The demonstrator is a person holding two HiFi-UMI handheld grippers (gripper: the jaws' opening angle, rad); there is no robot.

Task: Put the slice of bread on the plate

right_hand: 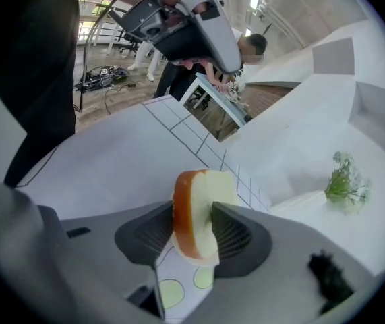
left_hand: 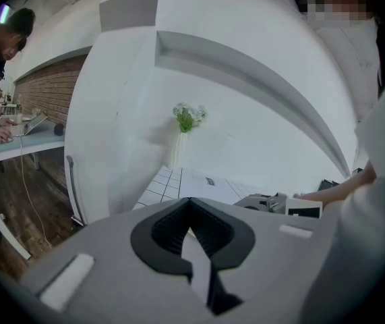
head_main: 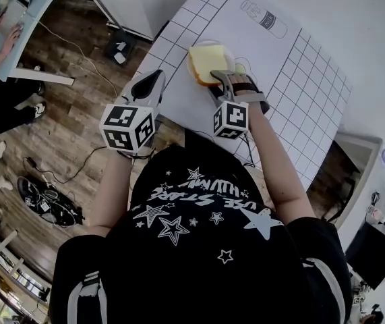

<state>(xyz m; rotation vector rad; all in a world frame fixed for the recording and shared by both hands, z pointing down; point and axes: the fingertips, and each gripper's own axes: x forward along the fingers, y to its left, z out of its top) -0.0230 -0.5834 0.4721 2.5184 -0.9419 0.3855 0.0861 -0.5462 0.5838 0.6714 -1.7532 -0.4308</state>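
Bread slice on edge over the plate

We see the slice of bread (right_hand: 195,214), brown-crusted and pale-faced, tilted on edge on the white plate (head_main: 214,44), both near the bottle drawing (head_main: 265,15).

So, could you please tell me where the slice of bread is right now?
The slice of bread stands between the right gripper's jaws, over the white plate on the gridded table, upper centre in the head view.

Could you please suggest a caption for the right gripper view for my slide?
Bread slice upright between the jaws of the open right gripper, over the gridded white table.
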